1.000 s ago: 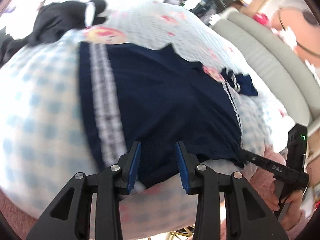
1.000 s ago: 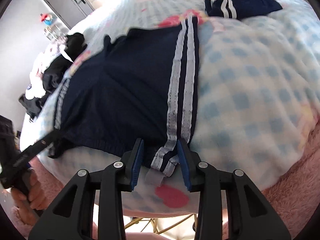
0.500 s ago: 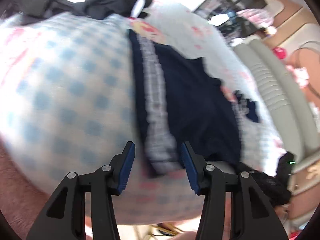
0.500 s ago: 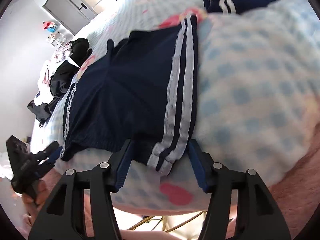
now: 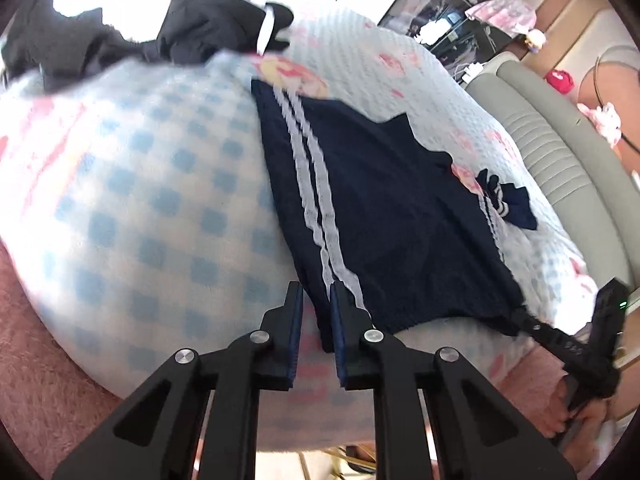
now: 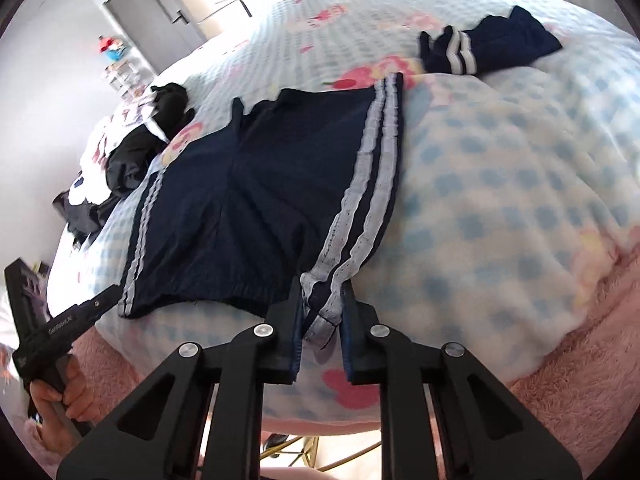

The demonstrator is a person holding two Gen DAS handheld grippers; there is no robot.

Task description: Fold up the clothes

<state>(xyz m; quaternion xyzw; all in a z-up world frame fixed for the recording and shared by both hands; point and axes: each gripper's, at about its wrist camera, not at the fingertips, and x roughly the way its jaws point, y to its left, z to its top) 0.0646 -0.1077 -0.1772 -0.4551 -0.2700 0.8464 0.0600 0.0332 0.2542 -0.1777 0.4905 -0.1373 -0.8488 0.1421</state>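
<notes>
Shorts (image 5: 384, 216) lying flat on bed (image 5: 152, 208), waistband toward me, legs pointing away. My left hand-held gripper (image 5: 314, 308) just closing, pinching left waistband corner; right hand-held gripper (image 6: 322, 304) just closing, pinching right corner. Both equally near; fold axis running across, corner to corner.

Shorts (image 6: 256, 208) lie on the blanket (image 6: 500, 184), another garment (image 6: 492, 44) probably behind.

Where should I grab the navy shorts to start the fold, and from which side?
Take the navy shorts by the two waistband corners at the near bed edge, coming from the near side. They lie flat with the waistband nearest, stripes ending at each corner. The left claw and right claw have just closed on those corners, fabric between their pads.
</notes>
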